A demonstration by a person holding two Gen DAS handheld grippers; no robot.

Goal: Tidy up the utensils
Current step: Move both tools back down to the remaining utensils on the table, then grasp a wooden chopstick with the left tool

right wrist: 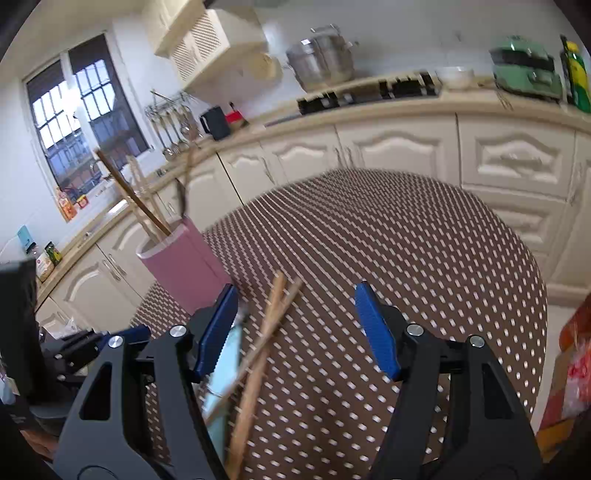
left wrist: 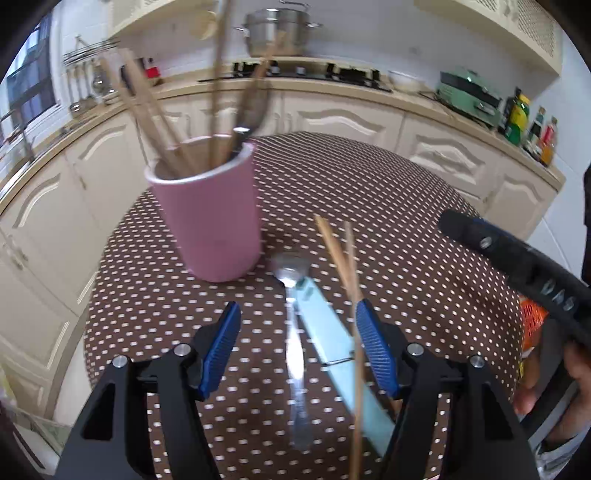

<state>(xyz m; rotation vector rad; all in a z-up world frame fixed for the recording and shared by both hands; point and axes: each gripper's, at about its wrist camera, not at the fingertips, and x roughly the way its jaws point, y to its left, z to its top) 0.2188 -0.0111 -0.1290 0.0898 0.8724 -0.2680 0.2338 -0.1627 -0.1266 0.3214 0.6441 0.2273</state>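
Observation:
A pink cup (left wrist: 207, 221) stands on the brown dotted tablecloth (left wrist: 406, 221) and holds several chopsticks and a dark-handled utensil. In front of it lie a metal spoon (left wrist: 295, 332), a pale blue flat utensil (left wrist: 332, 343) and two wooden chopsticks (left wrist: 347, 266). My left gripper (left wrist: 298, 306) hangs open above the spoon and the blue utensil, touching neither. My right gripper (right wrist: 296, 287) is open too. The two chopsticks (right wrist: 266, 339) lie between its fingers, nearer the left one, and the pads do not press on them. The pink cup (right wrist: 184, 269) stands to its left.
Cream cabinets and a counter (left wrist: 332, 88) curve behind the table, with a hob, a steel pot (left wrist: 277, 29), a green appliance (left wrist: 469, 92) and bottles. An orange packet (left wrist: 532, 321) sits beyond the table's right edge. A hand holds the other tool at the right.

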